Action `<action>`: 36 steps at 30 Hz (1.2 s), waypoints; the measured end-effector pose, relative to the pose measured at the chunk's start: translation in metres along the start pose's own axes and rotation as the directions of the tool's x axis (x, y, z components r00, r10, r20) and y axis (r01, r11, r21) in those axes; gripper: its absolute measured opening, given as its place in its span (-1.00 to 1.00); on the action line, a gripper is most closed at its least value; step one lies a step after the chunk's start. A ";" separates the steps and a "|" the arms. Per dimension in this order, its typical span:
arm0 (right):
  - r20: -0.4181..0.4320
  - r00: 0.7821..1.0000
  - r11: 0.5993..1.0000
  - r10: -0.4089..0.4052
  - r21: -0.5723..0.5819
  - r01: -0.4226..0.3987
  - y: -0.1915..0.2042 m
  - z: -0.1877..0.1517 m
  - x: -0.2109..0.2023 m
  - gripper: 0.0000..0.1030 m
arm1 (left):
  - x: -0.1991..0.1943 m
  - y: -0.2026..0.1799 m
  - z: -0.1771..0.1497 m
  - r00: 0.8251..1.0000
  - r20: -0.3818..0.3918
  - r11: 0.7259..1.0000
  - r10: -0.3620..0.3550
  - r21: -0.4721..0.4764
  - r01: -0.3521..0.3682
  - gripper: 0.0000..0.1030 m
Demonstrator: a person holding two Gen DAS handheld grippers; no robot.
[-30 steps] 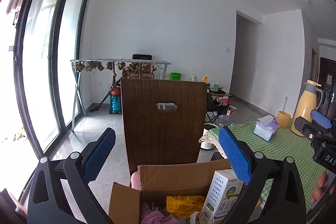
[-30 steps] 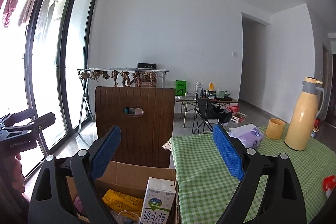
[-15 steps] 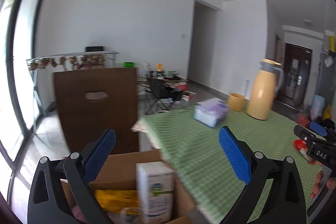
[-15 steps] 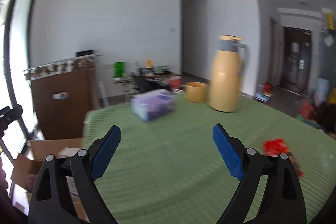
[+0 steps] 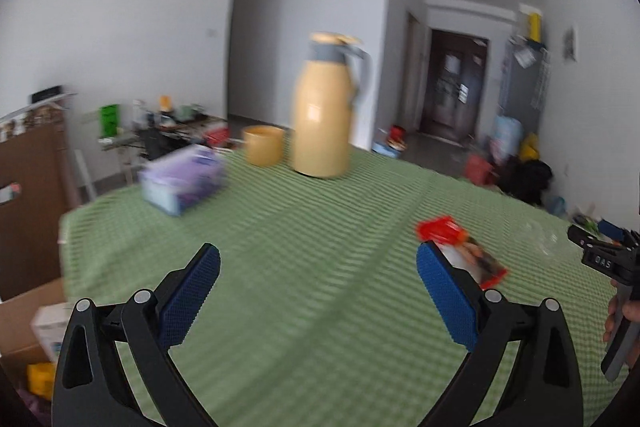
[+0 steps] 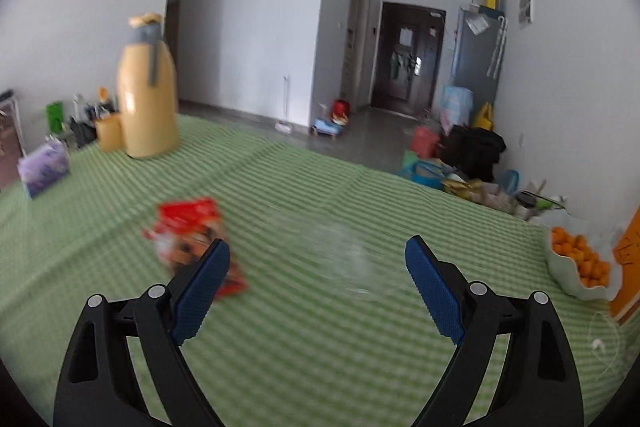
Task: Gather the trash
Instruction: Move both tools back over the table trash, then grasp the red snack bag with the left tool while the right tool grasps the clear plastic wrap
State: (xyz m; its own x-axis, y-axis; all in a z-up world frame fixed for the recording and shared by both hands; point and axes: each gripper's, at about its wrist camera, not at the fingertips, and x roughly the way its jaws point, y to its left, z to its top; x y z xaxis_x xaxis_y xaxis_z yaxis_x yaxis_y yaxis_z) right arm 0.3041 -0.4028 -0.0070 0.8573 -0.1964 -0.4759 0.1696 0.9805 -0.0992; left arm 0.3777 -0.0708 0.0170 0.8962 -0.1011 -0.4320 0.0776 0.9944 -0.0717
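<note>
A red snack wrapper lies flat on the green checked tablecloth, just beyond the right finger of my left gripper, which is open and holds nothing. In the right wrist view the same wrapper lies behind the left finger of my right gripper, also open. A crumpled clear plastic piece lies on the cloth between its fingers, blurred. The cardboard box holding collected trash shows at the lower left, off the table's edge.
A yellow thermos jug, a yellow cup and a purple tissue pack stand at the table's far side. A white bowl of oranges sits at the right edge. A brown chair back stands left of the table.
Both grippers have swung right, away from the box and chair, and now face across the table. The wrapper and clear plastic have come into view. Both stay open.
</note>
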 end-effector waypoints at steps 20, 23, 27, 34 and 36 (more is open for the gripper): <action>-0.289 0.935 0.973 0.205 0.166 -0.162 -0.048 -0.013 0.137 -0.71 | 0.223 -0.164 -0.010 0.908 -0.391 0.984 -0.153 0.028 0.177 0.86; -0.277 0.930 0.955 0.241 0.237 -0.177 -0.065 -0.010 0.129 -0.74 | 0.246 -0.170 -0.013 0.889 -0.455 0.994 -0.045 0.071 0.086 0.85; -0.212 0.945 0.943 0.248 0.278 -0.185 -0.086 0.000 0.114 -0.74 | 0.262 -0.181 -0.014 0.888 -0.459 0.996 -0.033 0.058 0.068 -0.04; -0.166 0.946 0.921 0.278 0.326 -0.213 -0.108 0.008 0.103 -0.74 | 0.235 -0.203 -0.002 0.909 -0.417 0.990 -0.022 0.117 0.077 -0.95; -0.171 0.949 0.925 0.266 0.324 -0.201 -0.112 0.008 0.105 -0.74 | 0.221 -0.204 0.005 0.919 -0.394 0.989 -0.026 0.121 0.080 -0.95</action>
State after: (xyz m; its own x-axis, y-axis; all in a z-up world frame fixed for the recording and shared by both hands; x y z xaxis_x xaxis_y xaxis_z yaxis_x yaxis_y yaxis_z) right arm 0.3790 -0.5337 -0.0388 0.7754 0.0733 -0.6272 0.1421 0.9475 0.2864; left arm 0.5625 -0.2960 -0.0597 0.6489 -0.1309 -0.7495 0.2015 0.9795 0.0034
